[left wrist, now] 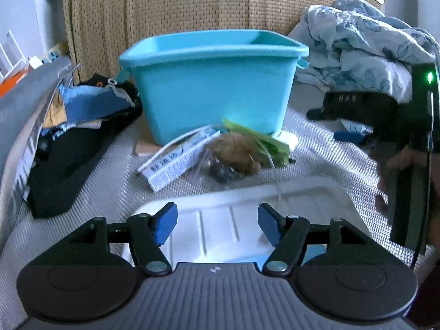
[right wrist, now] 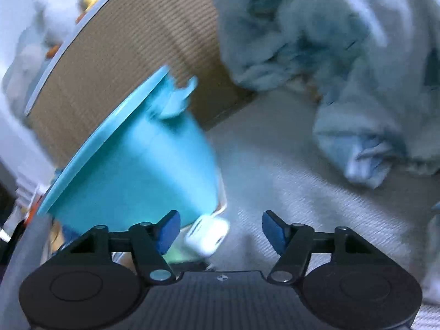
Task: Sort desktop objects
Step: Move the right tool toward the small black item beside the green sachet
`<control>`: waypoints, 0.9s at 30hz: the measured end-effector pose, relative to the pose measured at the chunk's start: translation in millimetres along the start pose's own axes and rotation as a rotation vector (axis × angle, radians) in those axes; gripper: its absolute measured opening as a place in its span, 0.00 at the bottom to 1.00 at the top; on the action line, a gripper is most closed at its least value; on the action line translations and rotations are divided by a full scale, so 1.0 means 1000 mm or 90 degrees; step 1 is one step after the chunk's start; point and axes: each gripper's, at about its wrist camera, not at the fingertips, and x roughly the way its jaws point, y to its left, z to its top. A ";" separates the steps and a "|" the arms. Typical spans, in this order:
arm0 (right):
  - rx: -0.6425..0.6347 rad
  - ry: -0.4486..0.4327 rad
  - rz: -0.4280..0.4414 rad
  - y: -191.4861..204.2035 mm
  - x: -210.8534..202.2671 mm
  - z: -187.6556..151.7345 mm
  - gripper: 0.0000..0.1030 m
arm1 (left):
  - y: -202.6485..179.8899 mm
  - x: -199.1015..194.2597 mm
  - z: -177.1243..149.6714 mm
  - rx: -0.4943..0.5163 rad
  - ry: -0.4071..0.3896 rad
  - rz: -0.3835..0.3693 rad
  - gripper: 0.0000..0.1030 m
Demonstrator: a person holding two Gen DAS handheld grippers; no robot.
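A small heap of desktop clutter (left wrist: 214, 151) lies on a pale woven mat (left wrist: 110, 181), pressed against the front wall of a turquoise plastic bin (left wrist: 209, 82). In the heap, a flat printed box (left wrist: 176, 165) sits at the left with a thin white cable (left wrist: 170, 145) looping over it, a brown lumpy object (left wrist: 236, 148) rests in the middle on a clear plastic bag (left wrist: 211, 170), and a green packet (left wrist: 258, 140) leans across it toward the bin. A small white block (right wrist: 207, 233), perhaps a charger, lies at the bin's right foot. The things seem gathered here so they can be lifted into the open bin, which looks like the sorting container.

Nearer the camera, a shallow white tray (left wrist: 310, 192) lies on the mat, possibly a second place to sort into. The left gripper (left wrist: 217, 225) hovers over this tray, tilted downward, its blue pads apart with nothing between them, apparently waiting or lining up on the heap.

The right gripper (right wrist: 221, 232), seen blurred from its own camera, points at the bin's right corner. Its jaws stand parted and empty; the white block sits just ahead of the left pad, not pinched. From the left camera its black body and the hand (left wrist: 393, 170) holding it appear at the right edge.

Around the work area, folded dark clothes (left wrist: 71, 143) lie to the left, a crumpled floral quilt (left wrist: 365, 44) is piled to the right, and a woven tan panel (left wrist: 170, 8) stands behind the bin
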 end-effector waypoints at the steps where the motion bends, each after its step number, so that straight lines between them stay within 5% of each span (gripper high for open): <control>1: -0.004 -0.007 -0.001 -0.001 -0.002 0.002 0.66 | 0.001 0.001 -0.003 -0.007 0.000 -0.002 0.67; 5: -0.024 0.000 0.026 0.000 -0.004 0.004 0.66 | 0.008 0.004 -0.011 -0.041 0.012 -0.010 0.67; 9: -0.007 0.091 0.074 0.001 0.011 -0.004 0.62 | 0.014 0.003 -0.016 -0.057 0.017 -0.009 0.67; 17: -0.013 0.113 0.114 0.014 0.019 -0.027 0.56 | 0.018 -0.006 -0.022 -0.051 0.013 0.022 0.70; 27: -0.036 0.115 0.053 0.029 0.033 -0.031 0.56 | 0.019 -0.017 -0.031 -0.098 0.019 0.035 0.74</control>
